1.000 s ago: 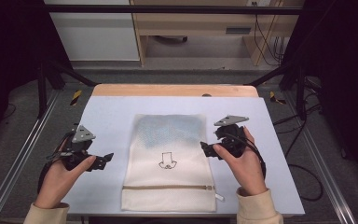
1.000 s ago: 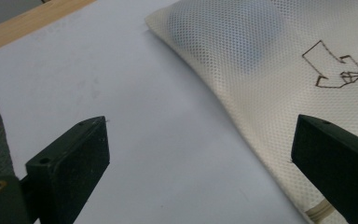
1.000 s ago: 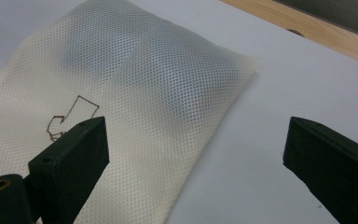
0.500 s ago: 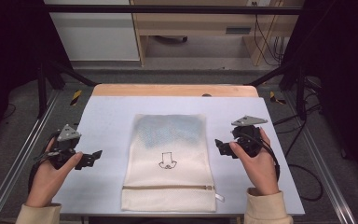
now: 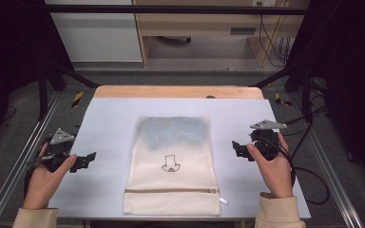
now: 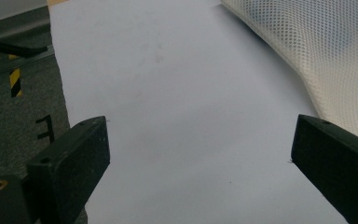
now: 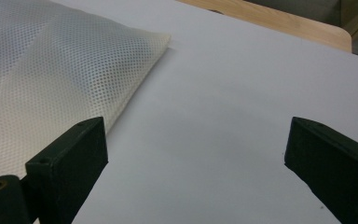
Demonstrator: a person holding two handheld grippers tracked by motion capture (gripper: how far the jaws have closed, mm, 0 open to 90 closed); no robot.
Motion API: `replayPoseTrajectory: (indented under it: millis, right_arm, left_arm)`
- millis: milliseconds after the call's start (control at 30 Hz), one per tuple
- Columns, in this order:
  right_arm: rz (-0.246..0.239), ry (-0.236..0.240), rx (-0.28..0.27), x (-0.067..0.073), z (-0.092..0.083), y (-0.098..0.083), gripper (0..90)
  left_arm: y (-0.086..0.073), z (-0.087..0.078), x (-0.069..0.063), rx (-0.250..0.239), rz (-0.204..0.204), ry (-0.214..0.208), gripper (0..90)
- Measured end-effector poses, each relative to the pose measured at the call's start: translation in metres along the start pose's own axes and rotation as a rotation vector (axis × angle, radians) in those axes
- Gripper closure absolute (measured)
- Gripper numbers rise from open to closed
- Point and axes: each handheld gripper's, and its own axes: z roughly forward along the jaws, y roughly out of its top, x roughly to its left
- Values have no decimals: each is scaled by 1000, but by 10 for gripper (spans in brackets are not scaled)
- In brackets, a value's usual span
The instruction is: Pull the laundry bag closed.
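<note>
Over at nine o'clock the left black two-jaw gripper (image 5: 86, 161) hovers above the pale grey table mat (image 5: 109, 118) with its jaws spread wide, gripping nothing. The cream mesh zip bag (image 5: 173, 164) lies flat at the centre of the mat, zip end toward six o'clock, a bluish thing dimly showing through its upper half. At three o'clock the right black two-jaw gripper (image 5: 237, 149) is likewise wide open and empty, just off the bag's edge.
</note>
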Motion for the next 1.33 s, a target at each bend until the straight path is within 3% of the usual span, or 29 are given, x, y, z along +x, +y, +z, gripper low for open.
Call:
replayPoseTrajectory:
  millis: [333,467,533,667,700,833,933,1000,1167,1333]
  right_arm:
    - [55,-26,17,-25,7,-20,79]
    - [64,-31,23,-31,11,-29,82]
    - [66,-32,30,-33,13,-32,82]
    - [73,-28,33,-34,17,-36,82]
    - [67,-40,38,-33,20,-40,81]
    - [66,-37,56,-31,27,-50,82]
    - [70,-54,37,-30,27,-60,86]
    - [68,-61,26,-29,27,-63,88]
    - [63,-30,42,-21,20,-86,88]
    - [81,-43,28,-21,18,-86,88]
  left_arm:
    - [-17,11,14,56,-27,43,61]
    - [-22,14,19,58,-38,49,61]
    - [-27,13,25,11,-70,73,64]
    - [-31,14,29,-6,-84,74,61]
    - [-34,17,29,-9,-98,61,61]
    - [-41,24,25,30,-74,60,59]
    - [-44,27,19,45,-57,48,59]
    - [-44,26,17,43,-53,51,60]
    - [-49,20,3,19,-31,58,59]
    - [-50,22,-3,0,-18,47,58]
